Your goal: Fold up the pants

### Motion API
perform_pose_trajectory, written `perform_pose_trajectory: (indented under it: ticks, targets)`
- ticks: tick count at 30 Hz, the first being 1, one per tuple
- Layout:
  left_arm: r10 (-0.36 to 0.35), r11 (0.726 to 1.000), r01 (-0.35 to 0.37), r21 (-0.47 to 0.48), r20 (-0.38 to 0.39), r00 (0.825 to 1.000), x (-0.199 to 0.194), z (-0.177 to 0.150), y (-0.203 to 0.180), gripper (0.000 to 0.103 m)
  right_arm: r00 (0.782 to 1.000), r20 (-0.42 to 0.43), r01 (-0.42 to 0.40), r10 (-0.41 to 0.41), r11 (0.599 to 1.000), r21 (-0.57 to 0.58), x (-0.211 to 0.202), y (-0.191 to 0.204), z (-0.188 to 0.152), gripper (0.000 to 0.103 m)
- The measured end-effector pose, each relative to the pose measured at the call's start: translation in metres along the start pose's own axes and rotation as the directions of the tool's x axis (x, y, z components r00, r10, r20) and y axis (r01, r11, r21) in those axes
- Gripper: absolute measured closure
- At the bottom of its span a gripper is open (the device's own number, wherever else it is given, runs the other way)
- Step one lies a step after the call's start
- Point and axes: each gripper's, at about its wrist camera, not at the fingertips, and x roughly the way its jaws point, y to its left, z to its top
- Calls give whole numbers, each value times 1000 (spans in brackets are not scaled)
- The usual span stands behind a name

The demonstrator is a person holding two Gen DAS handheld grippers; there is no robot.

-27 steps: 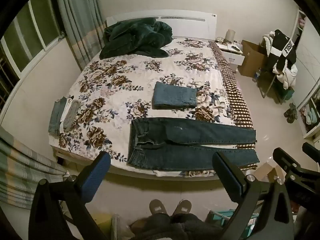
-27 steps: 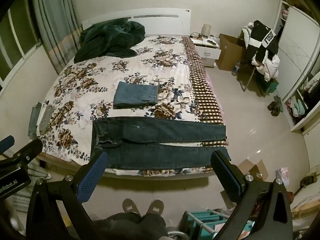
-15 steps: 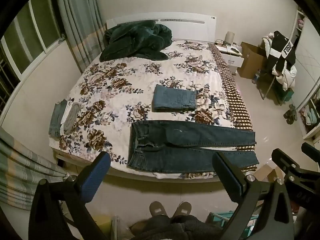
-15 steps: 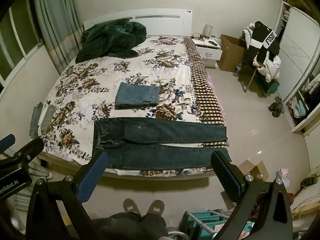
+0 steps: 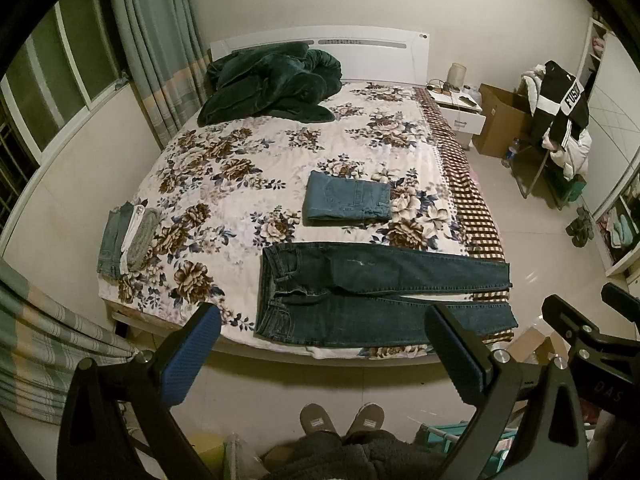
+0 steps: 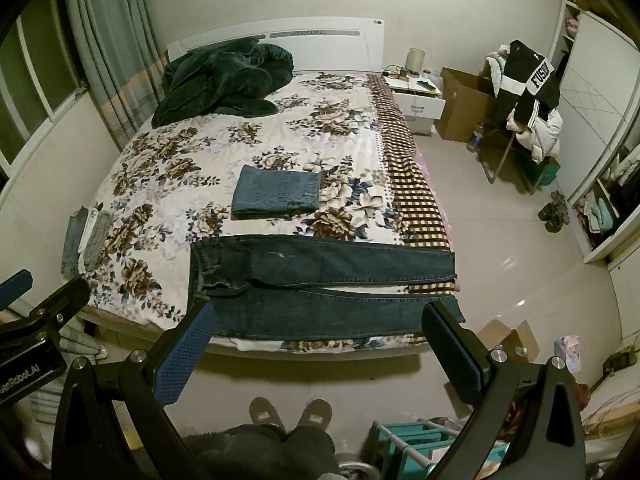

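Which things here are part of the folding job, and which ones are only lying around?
For the job: dark jeans spread flat on the bed; left tool; right tool.

Lying about: folded jeans, green blanket, small clothes pile, cardboard box.

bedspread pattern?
Cream bedspread with brown-and-navy flowers and a brown checked right edge; clearest in left wrist view.
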Motion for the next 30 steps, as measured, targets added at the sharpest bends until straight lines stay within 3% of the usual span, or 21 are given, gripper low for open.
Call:
perform_pose_trajectory:
  ticks: [30]
  targets:
    - [-3, 1000, 3, 2, 9, 1000, -4, 0, -1, 0, 1000, 0, -4, 4, 1000, 3, 0, -1, 0, 0]
